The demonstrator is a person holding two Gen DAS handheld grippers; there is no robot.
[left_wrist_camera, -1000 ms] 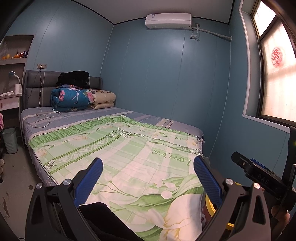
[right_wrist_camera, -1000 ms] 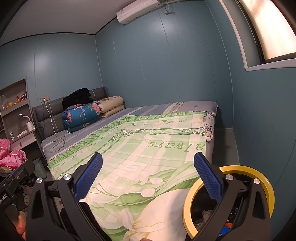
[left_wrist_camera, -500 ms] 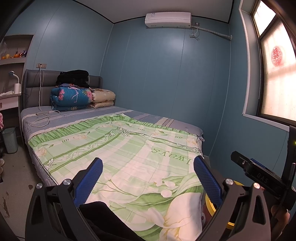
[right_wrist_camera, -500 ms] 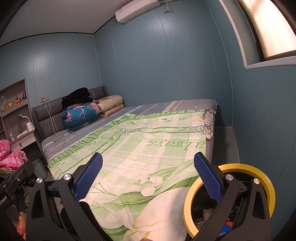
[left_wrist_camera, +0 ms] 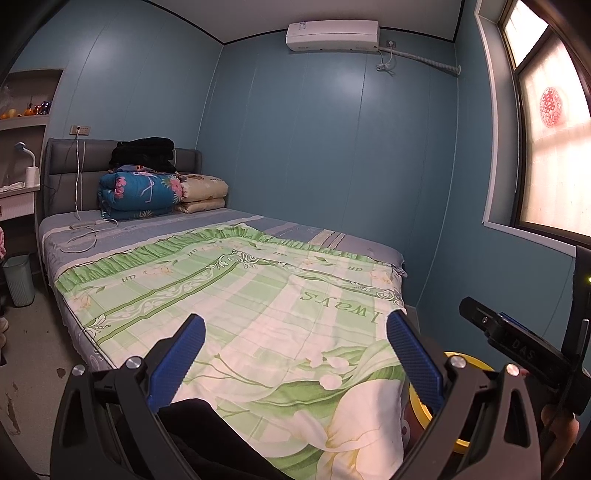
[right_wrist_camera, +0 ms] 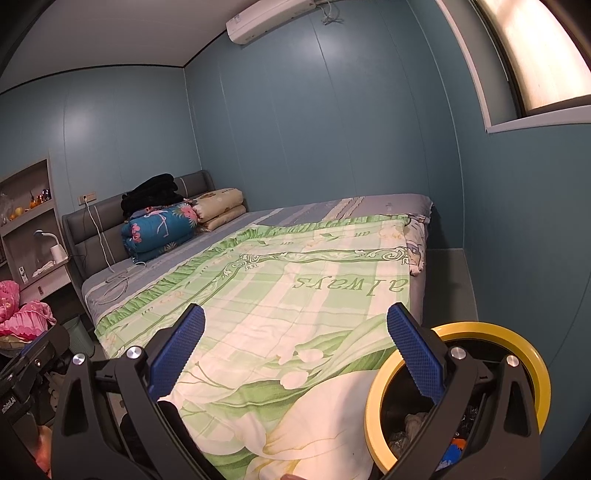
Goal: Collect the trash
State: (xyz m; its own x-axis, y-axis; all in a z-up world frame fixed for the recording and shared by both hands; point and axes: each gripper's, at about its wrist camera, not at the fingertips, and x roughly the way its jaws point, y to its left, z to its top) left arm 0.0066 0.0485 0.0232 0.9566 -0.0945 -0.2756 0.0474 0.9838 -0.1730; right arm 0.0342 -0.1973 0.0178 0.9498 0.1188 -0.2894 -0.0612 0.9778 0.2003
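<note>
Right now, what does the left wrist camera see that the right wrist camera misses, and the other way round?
Only the left view shows the red paper cutting on the window and the right gripper from outside. Only the right view looks into the yellow-rimmed bin, with scraps inside, and shows a pink bundle. Both share the green quilt, the folded blue blanket and the air conditioner.

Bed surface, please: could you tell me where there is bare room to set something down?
The green floral cover lies bare from its ruffled edge down to both open grippers. The grey sheet strip is free between the white cable and the wall. The headboard end is crowded with folded quilts.
</note>
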